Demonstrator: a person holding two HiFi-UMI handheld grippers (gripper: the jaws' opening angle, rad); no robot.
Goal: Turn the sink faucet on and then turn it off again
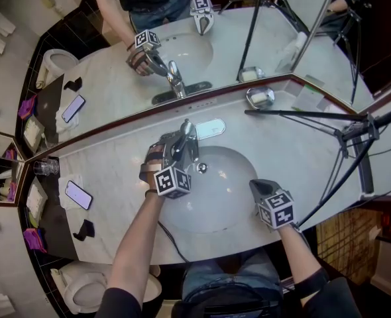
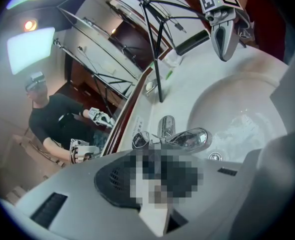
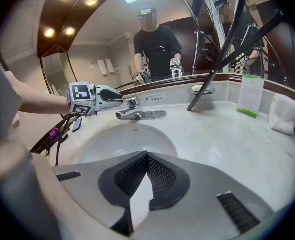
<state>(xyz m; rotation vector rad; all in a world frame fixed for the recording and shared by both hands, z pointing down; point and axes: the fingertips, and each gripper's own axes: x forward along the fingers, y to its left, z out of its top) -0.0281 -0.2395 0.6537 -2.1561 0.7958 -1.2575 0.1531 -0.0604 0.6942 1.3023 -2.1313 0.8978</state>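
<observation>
The left gripper has its jaws drawn partway in around the lever of the curved chrome faucet, which stands at the back of the basin below the mirror. Its own view blurs the tips, but the right gripper view shows them on the lever. The right gripper has its jaws pressed together on nothing, above the near rim of the smooth white oval basin. Veined pale marble counter surrounds it. A black tripod runs off the right edge.

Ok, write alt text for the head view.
The left gripper clasps the faucet lever behind an oval sink in a marble counter. The right gripper, shut and empty, hovers over its near right edge. A mirror behind reflects both.
</observation>
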